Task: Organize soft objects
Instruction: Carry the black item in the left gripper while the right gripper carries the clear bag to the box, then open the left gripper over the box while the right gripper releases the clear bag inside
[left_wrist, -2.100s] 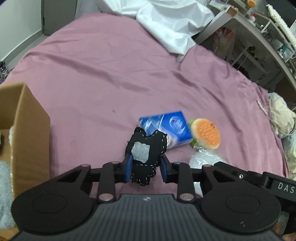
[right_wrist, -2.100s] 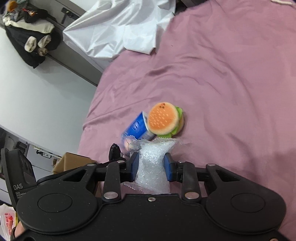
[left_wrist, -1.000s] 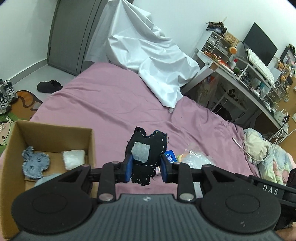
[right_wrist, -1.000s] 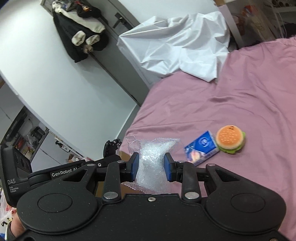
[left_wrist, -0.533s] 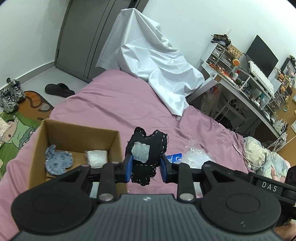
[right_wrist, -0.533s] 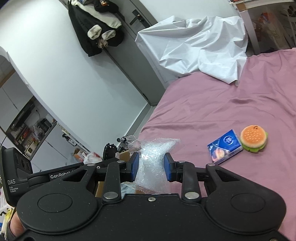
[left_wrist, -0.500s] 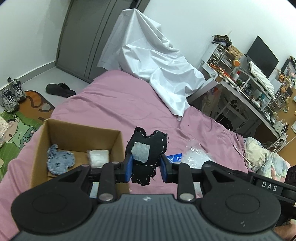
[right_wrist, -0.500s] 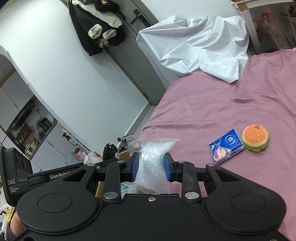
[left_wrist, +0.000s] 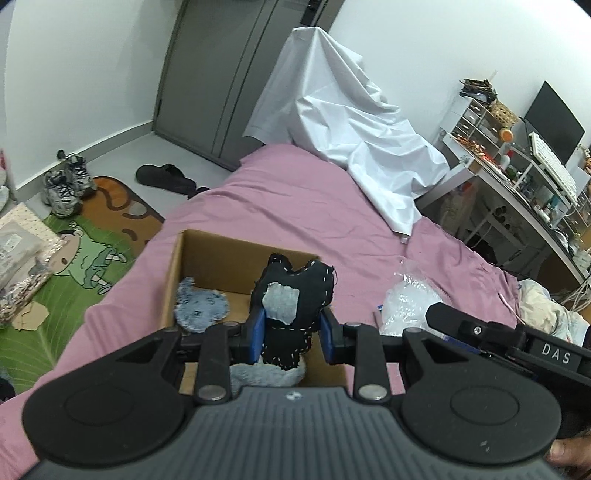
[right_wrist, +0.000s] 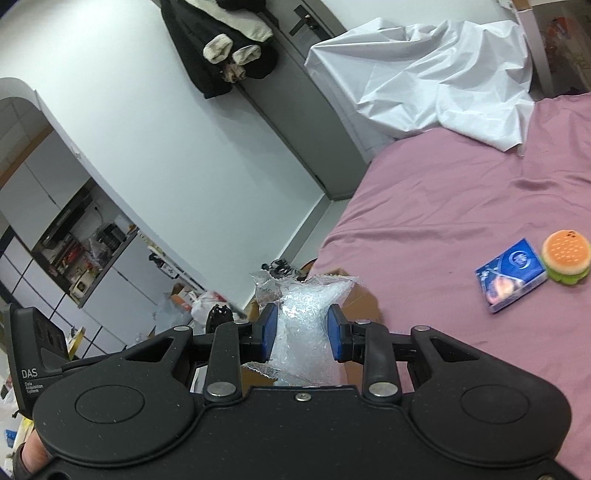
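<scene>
Both grippers have swung away from the spot on the bed where the burger toy and the blue packet lie, and the cardboard box (left_wrist: 177, 273), at the left edge of the left wrist view a second ago, now sits straight ahead of the left gripper.

Taking that box as the landmark: it stands open-topped on the pink bedsheet (left_wrist: 295, 206), with a white sheet (left_wrist: 343, 122) draped well beyond it at the far end of the bed. A grey-blue fabric toy (left_wrist: 199, 304) lies inside the box at its left, and a pale grey plush piece (left_wrist: 267, 373) lies at its near edge.

Over the box's near side, the left gripper (left_wrist: 291, 334) is clamped narrowly on a black stitched fabric toy (left_wrist: 295, 295) with a grey patch, held upright. Just right of the box, the right gripper (right_wrist: 302, 334) pinches a clear crinkled plastic bag (right_wrist: 303, 317). Well to the right of the box, the blue packet (right_wrist: 511, 275) and the burger toy (right_wrist: 565, 256) rest touching each other on the sheet.
</scene>
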